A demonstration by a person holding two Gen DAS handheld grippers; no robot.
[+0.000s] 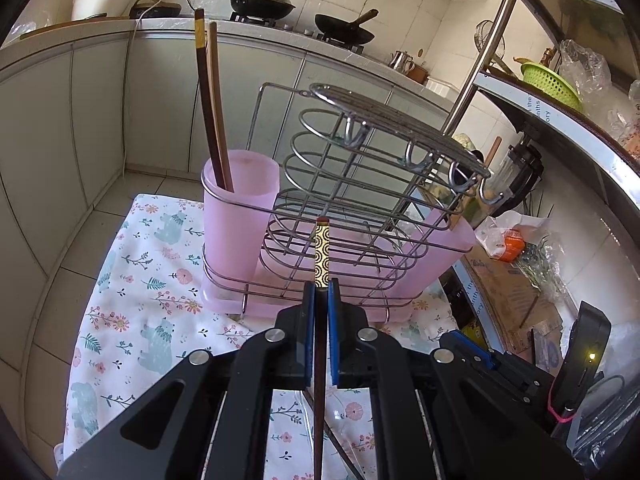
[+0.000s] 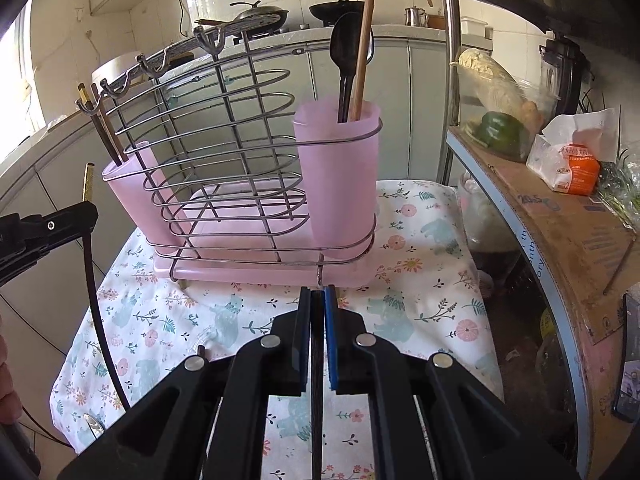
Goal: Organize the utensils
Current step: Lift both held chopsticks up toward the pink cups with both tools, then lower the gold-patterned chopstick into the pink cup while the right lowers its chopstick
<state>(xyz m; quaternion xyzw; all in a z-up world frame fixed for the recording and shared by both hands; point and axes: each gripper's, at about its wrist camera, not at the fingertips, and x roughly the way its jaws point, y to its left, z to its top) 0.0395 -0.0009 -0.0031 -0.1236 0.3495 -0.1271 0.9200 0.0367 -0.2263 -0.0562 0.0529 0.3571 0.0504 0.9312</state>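
- A dark chopstick (image 1: 321, 280) with a gold patterned top stands upright between the blue pads of the left gripper (image 1: 321, 292), which is closed tight on it; the patterned end rises above the pads and the dark shaft runs down below them
- In the right wrist view the same chopstick's gold end (image 2: 88, 182) shows at the left edge, above the black tip of the left gripper (image 2: 86, 212)
- The right gripper (image 2: 318, 300) is closed on a thin dark utensil (image 2: 316, 392) seen edge-on between its pads; what kind of utensil it is cannot be told
- Just ahead of both grippers sits a wire rack (image 1: 352, 184) on a pink tray (image 2: 264, 270), with a pink cup at each end
- One cup (image 1: 240, 200) holds two upright chopsticks (image 1: 212, 100), one dark with a gold band and one brown
- The other cup (image 2: 340, 176) holds a black spoon (image 2: 346, 52) and a light wooden stick (image 2: 362, 52), both leaning up out of it
- A row of hooks (image 2: 208, 42) runs along the rack's top
- The rack rests on a white cloth (image 2: 420, 288) printed with bears and flowers
- Behind stand pale cabinets and a counter with a lidded wok (image 1: 262, 2) and a pan (image 1: 344, 28)
- To the right are metal shelves with a green basket (image 1: 550, 82), a green pepper (image 2: 500, 130) and a cardboard box (image 2: 576, 236)
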